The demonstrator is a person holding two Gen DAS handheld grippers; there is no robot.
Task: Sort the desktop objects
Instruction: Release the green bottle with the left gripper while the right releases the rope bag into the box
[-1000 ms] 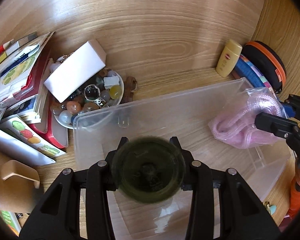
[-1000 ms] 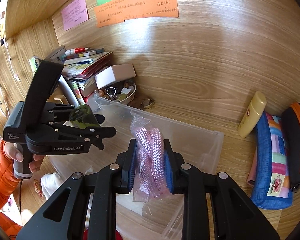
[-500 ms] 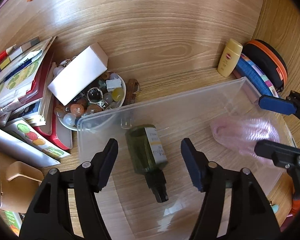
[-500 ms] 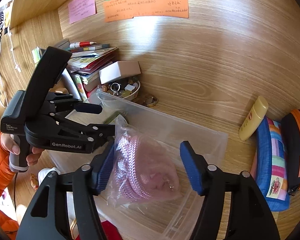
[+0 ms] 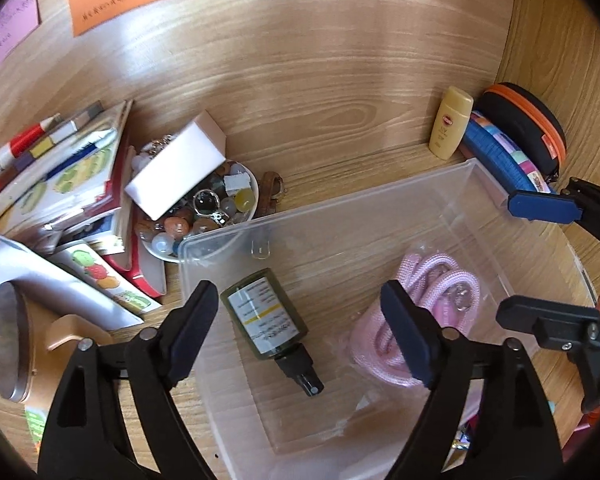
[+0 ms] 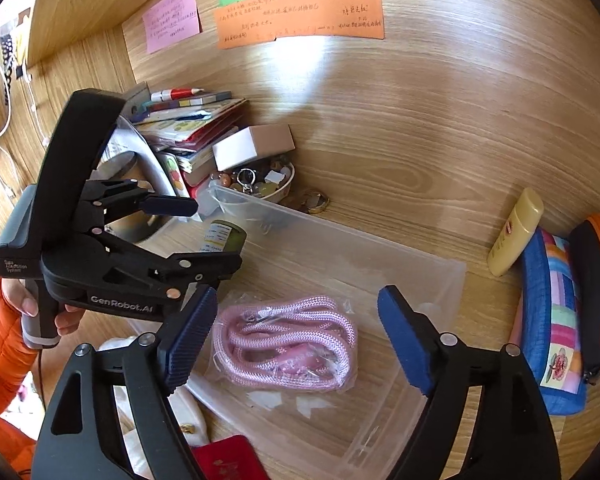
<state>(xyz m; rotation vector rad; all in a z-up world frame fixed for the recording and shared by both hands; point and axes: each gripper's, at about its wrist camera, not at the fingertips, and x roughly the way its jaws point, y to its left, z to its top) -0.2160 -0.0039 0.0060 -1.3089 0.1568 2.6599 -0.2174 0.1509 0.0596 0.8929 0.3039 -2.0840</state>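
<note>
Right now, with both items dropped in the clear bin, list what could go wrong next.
1. The green spray bottle lies on its side in the clear bin, so it may roll.
2. The left gripper and right gripper, both opening, hang close together over the bin; withdrawing them could knock one against the other.
3. The bagged pink rope sits just under the right gripper and might snag.

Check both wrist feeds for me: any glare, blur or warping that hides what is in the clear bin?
Left wrist: sharp, edges bowed by the fisheye; green bottle and pink rope read clearly through the clear bin. Right wrist: a bright glare patch on the back panel, corners dark; the left hand-held gripper hides part of the bottle.
</note>
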